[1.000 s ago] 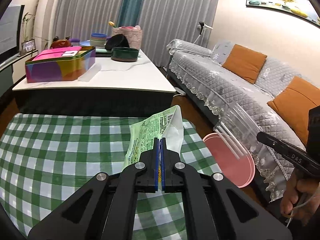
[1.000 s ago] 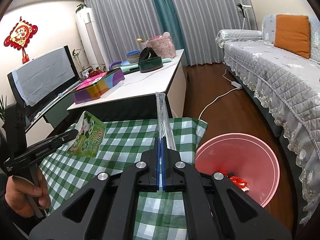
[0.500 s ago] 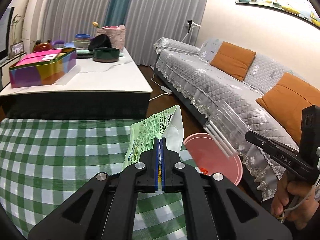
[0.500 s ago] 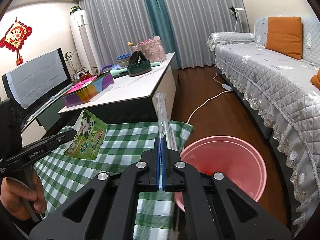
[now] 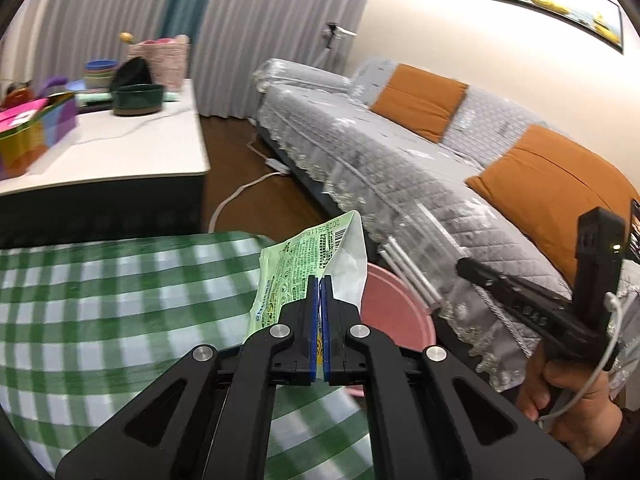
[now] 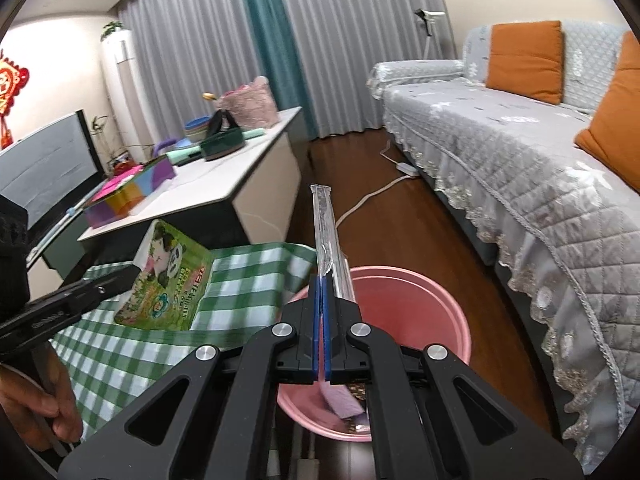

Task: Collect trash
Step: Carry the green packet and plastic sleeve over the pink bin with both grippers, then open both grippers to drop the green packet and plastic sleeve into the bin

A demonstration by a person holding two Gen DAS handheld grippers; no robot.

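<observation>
The left hand-held gripper (image 5: 319, 284) is clamping the lower edge of a green snack bag (image 5: 308, 264), its blue pads pressed together on the wrapper; the bag is standing up past the fingertips, above the edge of the green checked cloth (image 5: 120, 300) and just beside the pink bin (image 5: 396, 304). The right hand-held gripper (image 6: 321, 286) is pinching a clear plastic sleeve of straws (image 6: 326, 224) (the sleeve is rising almost upright from the closed tips), and it is hanging over the near rim of the bin (image 6: 436, 304), which is holding some scraps at the bottom. The left hand (image 6: 44, 400) is gripping its handle at the lower left of the right view; the right hand (image 5: 576, 396) is gripping its handle at the lower right of the left view. Behind the cloth a white counter (image 6: 224, 188) is carrying a bright box (image 6: 128, 196) and a dark green bowl (image 6: 222, 146); a grey sofa (image 6: 500, 144) with orange cushions (image 6: 524, 60) is lining the right side, over a dark wood floor (image 6: 416, 232).
</observation>
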